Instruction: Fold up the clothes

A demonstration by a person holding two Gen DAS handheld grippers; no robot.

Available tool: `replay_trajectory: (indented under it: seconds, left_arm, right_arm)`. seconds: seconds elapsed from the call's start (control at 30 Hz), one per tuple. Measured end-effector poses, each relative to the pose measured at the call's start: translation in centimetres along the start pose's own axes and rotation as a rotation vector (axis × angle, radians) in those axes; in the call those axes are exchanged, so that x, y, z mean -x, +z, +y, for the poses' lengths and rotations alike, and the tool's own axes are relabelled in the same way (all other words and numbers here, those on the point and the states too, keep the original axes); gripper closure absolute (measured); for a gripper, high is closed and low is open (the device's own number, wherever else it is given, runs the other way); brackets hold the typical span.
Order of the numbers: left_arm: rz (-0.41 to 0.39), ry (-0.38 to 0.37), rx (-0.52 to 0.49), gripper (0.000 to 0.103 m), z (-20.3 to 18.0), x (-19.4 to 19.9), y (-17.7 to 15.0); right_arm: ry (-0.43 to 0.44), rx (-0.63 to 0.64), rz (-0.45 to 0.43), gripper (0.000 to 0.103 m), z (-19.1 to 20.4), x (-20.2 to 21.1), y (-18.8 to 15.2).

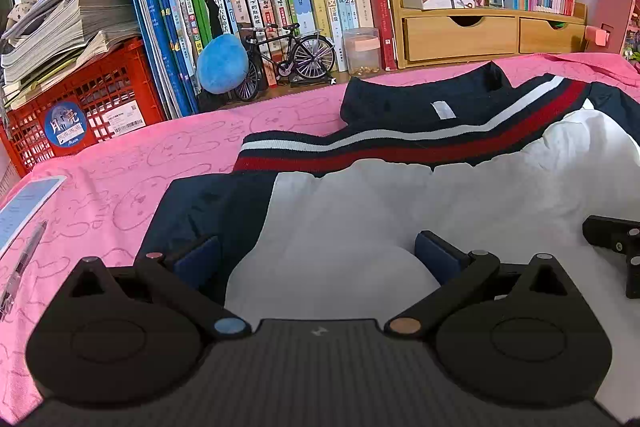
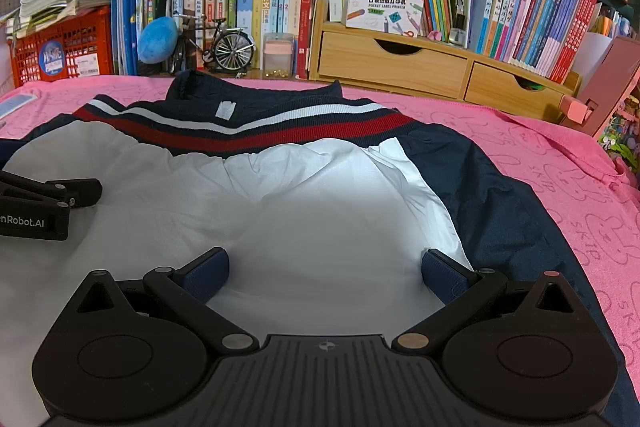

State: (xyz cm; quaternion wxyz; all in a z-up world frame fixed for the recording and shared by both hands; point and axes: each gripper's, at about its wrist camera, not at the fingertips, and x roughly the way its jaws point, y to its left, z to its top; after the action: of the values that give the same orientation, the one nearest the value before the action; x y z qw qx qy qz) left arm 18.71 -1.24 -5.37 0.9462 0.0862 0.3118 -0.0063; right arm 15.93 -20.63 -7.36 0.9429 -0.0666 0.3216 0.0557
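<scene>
The jacket (image 2: 320, 211) runs off the frame's bottom; its hem seems hidden.

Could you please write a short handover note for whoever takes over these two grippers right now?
Left gripper: open, holding nothing, over the left part of the jacket at the seam between white panel and navy sleeve.
Right gripper: open, holding nothing, over the white panel near the right navy sleeve.
The jacket lies spread on the pink towel, striped collar towards the bookshelf.
Done: jacket looks laid out fairly flat; no fold visible yet.
Left: probably fold both sleeves inward, then fold the body.
</scene>
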Motion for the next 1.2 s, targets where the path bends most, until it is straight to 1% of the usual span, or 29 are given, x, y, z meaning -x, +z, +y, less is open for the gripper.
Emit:
replay_trajectory:
  seconds: [0.87,0.93,1.0,1.03,1.13,1.2]
  left_arm:
    - [0.005,-0.008,0.014,0.0,0.1,-0.1,0.1]
    - [0.009,-0.017,0.026,0.0,0.3,-0.2,0.1]
    - [0.011,-0.019,0.033,0.0,0.4,-0.2,0.0]
    - [0.01,-0.018,0.031,0.0,0.3,-0.2,0.0]
    - [0.011,-0.019,0.032,0.0,0.3,-0.2,0.0]
    - [0.013,-0.023,0.036,0.0,0.4,-0.2,0.0]
  right_arm:
    - [0.002,-0.002,-0.004,0.0,-0.1,-0.2,0.0]
    - [-0.025,-0.009,-0.009,0.0,-0.2,0.0,0.1]
    - [-0.081,-0.027,-0.032,0.0,0.0,0.7,0.4]
    - [-0.073,-0.028,-0.046,0.0,0.2,1.0,0.8]
    - [0.047,-0.006,-0.064,0.0,1.6,1.1,2.6]
    - [0.107,0.014,-0.029,0.0,2.4,-0.3,3.9]
